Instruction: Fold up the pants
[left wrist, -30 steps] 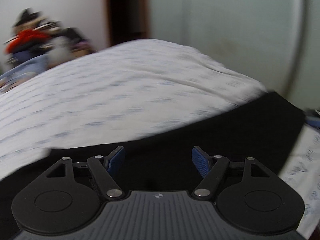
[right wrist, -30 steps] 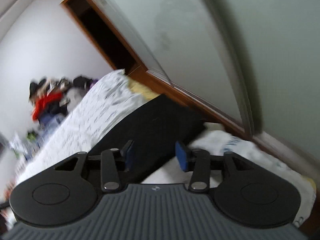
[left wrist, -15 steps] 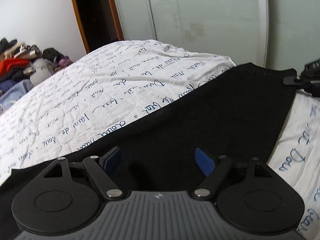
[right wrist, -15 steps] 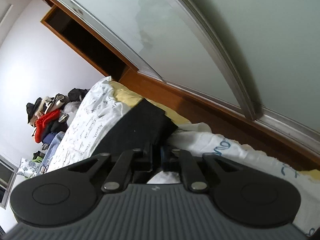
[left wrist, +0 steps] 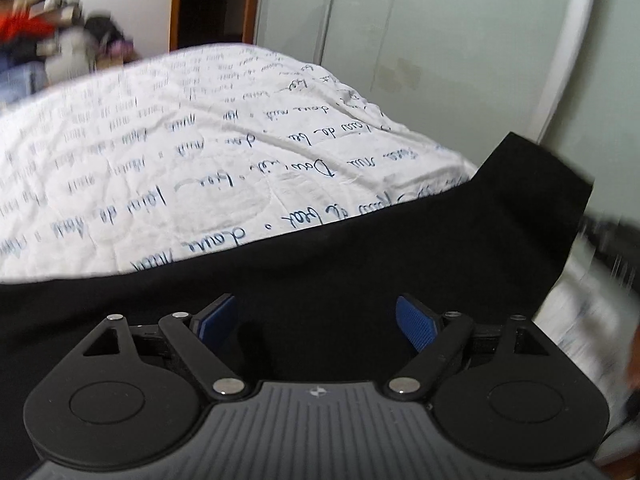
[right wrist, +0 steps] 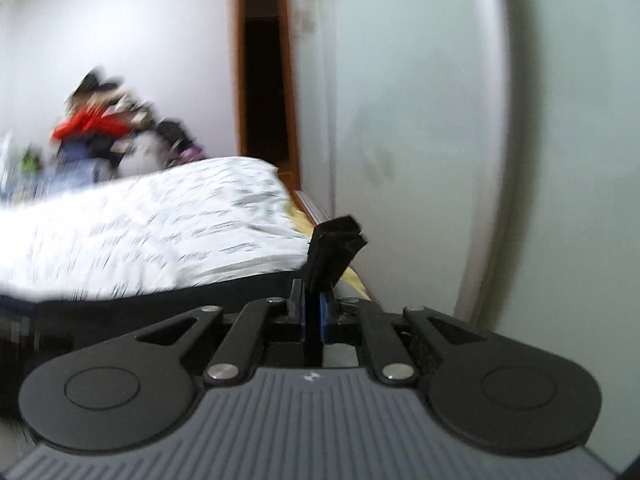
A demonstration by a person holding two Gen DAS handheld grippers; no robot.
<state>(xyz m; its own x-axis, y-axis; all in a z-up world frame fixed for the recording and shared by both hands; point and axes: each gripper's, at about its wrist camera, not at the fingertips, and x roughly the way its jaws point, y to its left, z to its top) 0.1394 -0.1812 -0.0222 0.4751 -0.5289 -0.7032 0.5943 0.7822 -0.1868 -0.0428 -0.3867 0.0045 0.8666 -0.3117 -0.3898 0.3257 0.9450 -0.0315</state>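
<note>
Nearest thing in the left wrist view is the left hand-held gripper, jaws spread wide with nothing between the blue pads, just hanging low over the black pants. The pants are spread flat across the near part of the bed, running from the near left out to a squared-off end at the far right. Past them is the white quilt with blue handwriting printed all over it. Off to the right there's a blurry dark shape, can't tell what it is.

Right wrist view: the right hand-held gripper is clamped tight on an edge of the pants, and a bunched bit of black fabric sticks up past the fingertips. The rest of the pants trails off to the left along the bed. Further back there's a messy clothes pile against the far wall, an open wood-framed doorway, and a pale sliding wardrobe door on the right.
</note>
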